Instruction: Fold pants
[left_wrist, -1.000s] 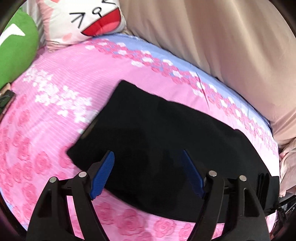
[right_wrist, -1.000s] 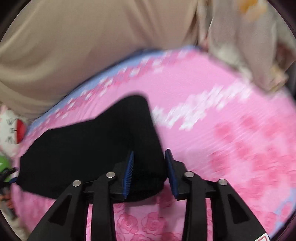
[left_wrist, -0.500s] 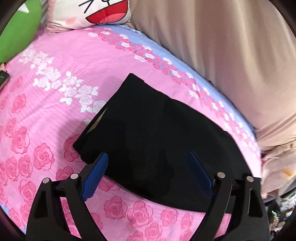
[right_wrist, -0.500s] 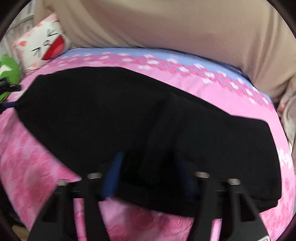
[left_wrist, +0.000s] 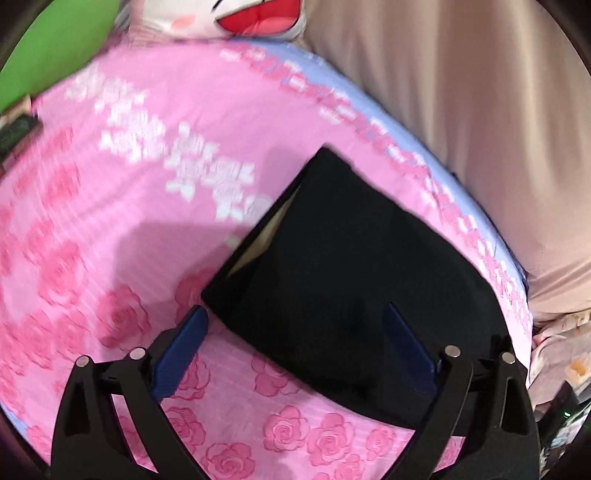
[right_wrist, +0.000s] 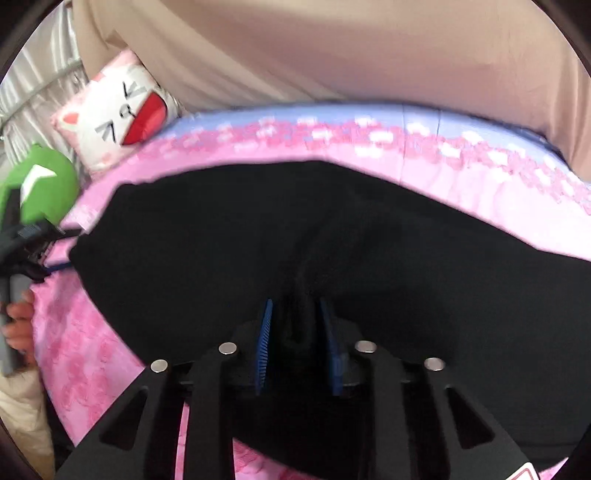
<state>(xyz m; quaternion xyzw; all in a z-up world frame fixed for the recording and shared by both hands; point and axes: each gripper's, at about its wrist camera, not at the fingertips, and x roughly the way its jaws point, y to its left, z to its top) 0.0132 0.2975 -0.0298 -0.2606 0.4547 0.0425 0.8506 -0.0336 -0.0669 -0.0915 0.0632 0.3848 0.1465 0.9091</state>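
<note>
Black pants (left_wrist: 354, 280) lie folded on the pink rose-print bed sheet (left_wrist: 110, 229). My left gripper (left_wrist: 295, 332) hovers over their near left corner; its jaws are opening wide and the blue pads touch nothing. In the right wrist view the pants (right_wrist: 369, 236) spread across the bed. My right gripper (right_wrist: 297, 339) has a raised ridge of black cloth pinched between its blue pads, and its jaws are easing open. The left gripper (right_wrist: 68, 251) shows at the pants' left edge, held by a hand (right_wrist: 18, 325).
A white cat-face pillow (right_wrist: 118, 114) and a green plush (right_wrist: 40, 184) sit at the head of the bed. Beige fabric (left_wrist: 461, 129) runs along the far side. Pale clutter (left_wrist: 561, 354) lies off the right edge. Bare sheet stretches left of the pants.
My left gripper's jaws spread wider and it shifted toward the pants' left corner. My right gripper swung from the pants' end over the bare sheet to over the pants' middle, cloth still between its pads.
</note>
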